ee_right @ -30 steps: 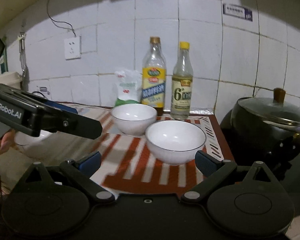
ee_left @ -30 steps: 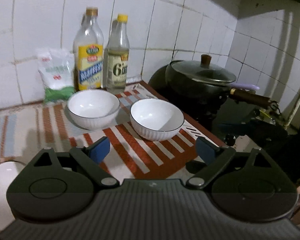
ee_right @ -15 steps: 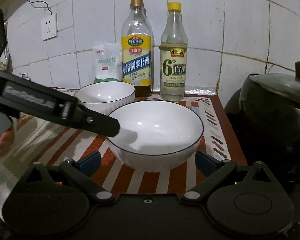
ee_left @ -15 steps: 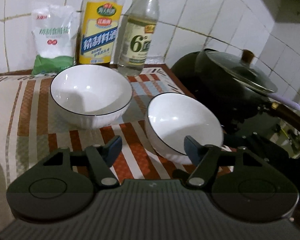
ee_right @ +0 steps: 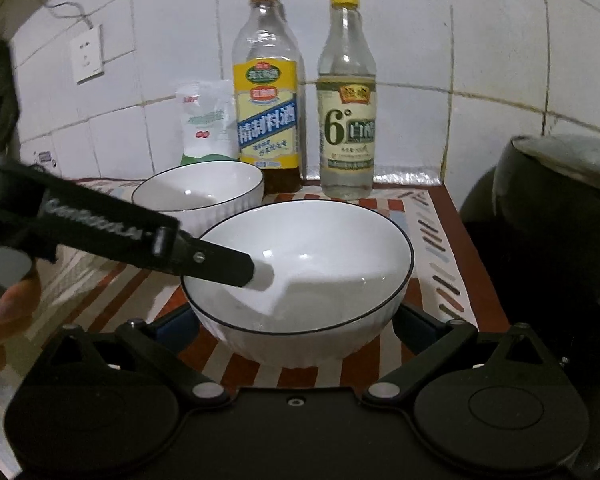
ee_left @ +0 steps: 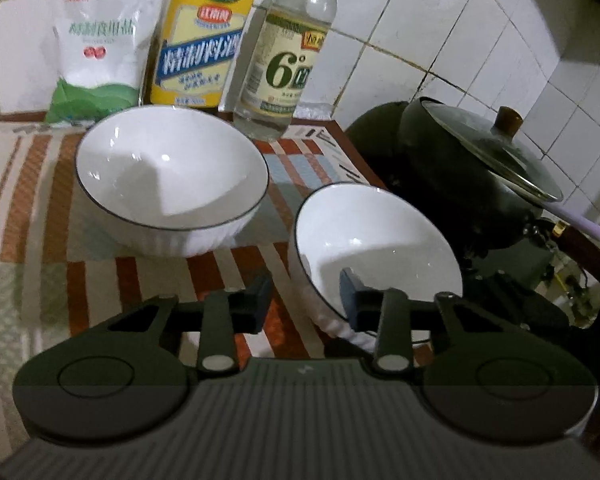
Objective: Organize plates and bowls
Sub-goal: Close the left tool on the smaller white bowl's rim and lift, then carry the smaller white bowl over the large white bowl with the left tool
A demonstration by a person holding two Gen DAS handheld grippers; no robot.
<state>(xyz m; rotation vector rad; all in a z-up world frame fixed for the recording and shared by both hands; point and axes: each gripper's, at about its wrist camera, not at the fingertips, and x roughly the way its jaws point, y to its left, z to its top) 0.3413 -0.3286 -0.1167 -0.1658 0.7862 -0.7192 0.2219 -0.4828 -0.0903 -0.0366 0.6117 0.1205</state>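
Two white bowls with thin dark rims stand on a striped cloth. My left gripper (ee_left: 304, 300) straddles the left rim of the nearer bowl (ee_left: 380, 248): one finger is inside the bowl and one outside. Its jaws are closing, and a strip of cloth still shows between the outer pad and the wall. The right wrist view shows that inner finger (ee_right: 220, 258) reaching over the rim from the left. My right gripper (ee_right: 296, 326) is open wide, with one finger low on each side of the same bowl (ee_right: 320, 256). The farther bowl (ee_left: 168, 176) (ee_right: 196, 192) stands untouched behind and to the left.
Against the tiled wall stand a yellow-labelled bottle (ee_right: 268, 112), a vinegar bottle (ee_right: 346, 120) and a white bag of salt (ee_left: 96, 48). A dark lidded wok (ee_left: 488, 176) sits close on the right, past the cloth's edge. A person's hand (ee_right: 4, 316) holds the left gripper.
Both grippers have moved forward and down to the nearer bowl. The left jaws have narrowed and now straddle its rim. The right gripper's fingers now flank the bowl.
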